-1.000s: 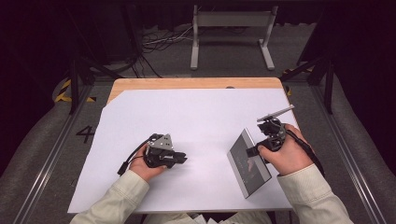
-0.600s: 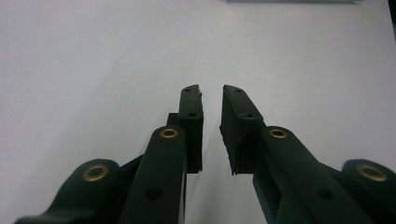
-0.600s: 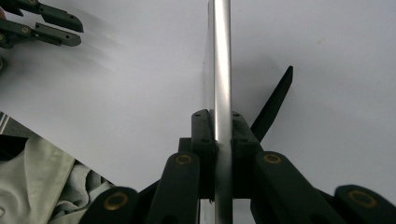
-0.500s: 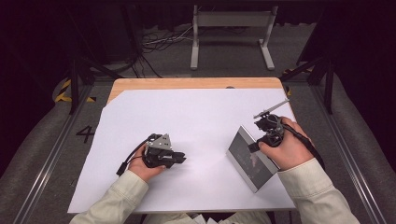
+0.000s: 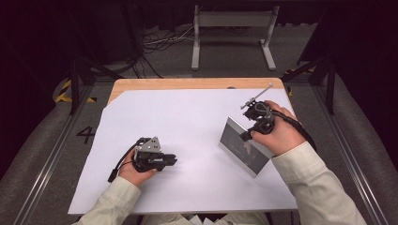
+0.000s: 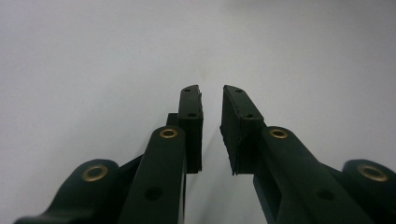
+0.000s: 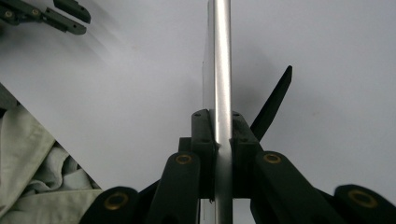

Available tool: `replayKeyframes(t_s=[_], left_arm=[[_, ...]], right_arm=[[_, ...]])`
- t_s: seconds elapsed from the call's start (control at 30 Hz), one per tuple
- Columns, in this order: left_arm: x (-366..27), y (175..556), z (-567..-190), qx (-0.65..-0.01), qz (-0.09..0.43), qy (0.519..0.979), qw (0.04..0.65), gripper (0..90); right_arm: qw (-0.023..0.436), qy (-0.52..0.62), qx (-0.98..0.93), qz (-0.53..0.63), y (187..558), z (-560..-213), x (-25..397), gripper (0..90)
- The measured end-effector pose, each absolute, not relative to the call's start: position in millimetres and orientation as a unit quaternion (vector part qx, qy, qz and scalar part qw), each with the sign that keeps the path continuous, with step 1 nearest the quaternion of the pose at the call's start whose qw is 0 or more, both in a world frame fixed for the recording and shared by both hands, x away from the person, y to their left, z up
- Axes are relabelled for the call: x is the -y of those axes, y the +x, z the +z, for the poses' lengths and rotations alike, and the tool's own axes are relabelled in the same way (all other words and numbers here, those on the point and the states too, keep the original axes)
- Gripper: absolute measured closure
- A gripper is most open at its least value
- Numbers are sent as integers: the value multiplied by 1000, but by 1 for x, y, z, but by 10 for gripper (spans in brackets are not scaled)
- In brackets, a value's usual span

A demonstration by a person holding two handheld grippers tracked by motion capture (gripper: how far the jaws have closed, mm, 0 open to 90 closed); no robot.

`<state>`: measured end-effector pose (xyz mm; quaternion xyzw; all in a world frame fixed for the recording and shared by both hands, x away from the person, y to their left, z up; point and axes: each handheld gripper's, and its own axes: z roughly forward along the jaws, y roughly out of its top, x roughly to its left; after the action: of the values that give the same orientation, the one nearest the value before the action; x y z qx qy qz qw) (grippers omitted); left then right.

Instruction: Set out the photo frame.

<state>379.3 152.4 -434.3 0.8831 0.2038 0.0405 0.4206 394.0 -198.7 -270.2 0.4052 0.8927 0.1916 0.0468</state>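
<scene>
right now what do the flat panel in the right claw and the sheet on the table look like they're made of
The flat silver-edged rectangular panel looks like a picture frame: its rim shines like brushed metal, possibly metallic plastic, and its dark face is glossy like glass. The white table sheet is matte and glare-free, likely paper or thin card.

The right gripper (image 5: pixel 246 136) and hand hide part of the picture frame (image 5: pixel 237 145). The image inside the frame is too blurred to identify.

The picture frame (image 5: pixel 244 146), clamped by the right gripper (image 5: pixel 247 136), has been raised from lying flat to apparently nearly upright and shifted farther from the table's near edge.
</scene>
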Motion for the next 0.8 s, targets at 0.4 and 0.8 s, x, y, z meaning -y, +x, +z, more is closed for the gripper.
replayKeyframes(t_s=[0.4, 0.8], left_arm=[[-164, 374, -435, -222, 44, 878, 422, 781], [-164, 376, -436, -220, 45, 878, 422, 780]], right_arm=[[45, 305, -934, 182, 413, -261, 177, 837], [40, 235, -954, 181, 429, -259, 165, 837]])
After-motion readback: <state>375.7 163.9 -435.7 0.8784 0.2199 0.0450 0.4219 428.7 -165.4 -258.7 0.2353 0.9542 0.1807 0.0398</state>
